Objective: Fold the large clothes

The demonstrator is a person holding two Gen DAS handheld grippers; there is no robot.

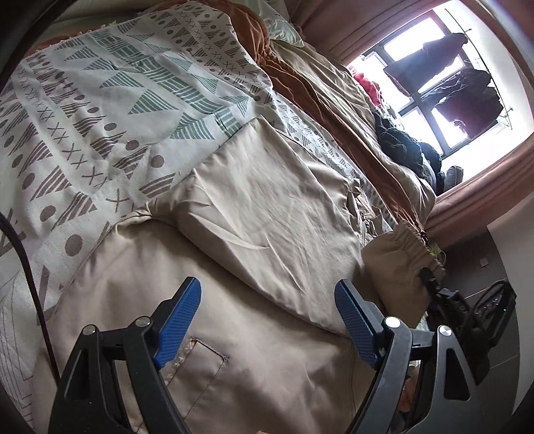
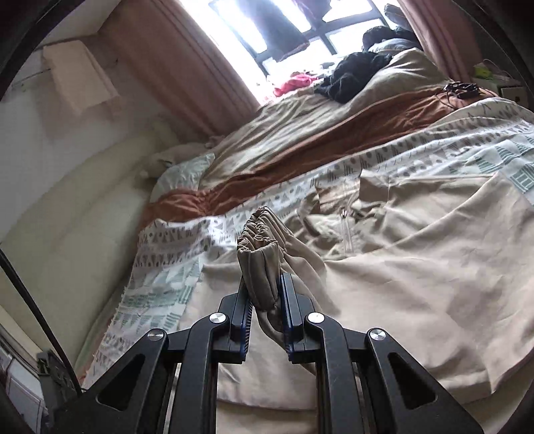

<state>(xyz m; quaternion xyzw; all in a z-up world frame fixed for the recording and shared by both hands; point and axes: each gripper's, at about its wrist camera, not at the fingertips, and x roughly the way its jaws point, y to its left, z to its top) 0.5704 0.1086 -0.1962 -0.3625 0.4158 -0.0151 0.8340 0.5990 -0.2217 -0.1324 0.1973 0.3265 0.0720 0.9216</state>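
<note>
Here we read no label or writing. Beige jacket [image 1: 267, 207], creased with a zip, lies on the patterned bedspread [image 1: 100, 100]. Right hand-held gripper [image 2: 263, 300] pinches its elastic cuff [image 2: 258, 240]; left hand-held gripper [image 1: 267, 300] gapes wide, empty.

Home bedroom. Bed [image 2: 300, 140] with patterned cover, tan and rust quilts, pillow at its head. Window [image 2: 267, 30] beyond the bed, pink curtains [image 2: 173, 66] either side; loose clothes heaped on bed near window.
</note>
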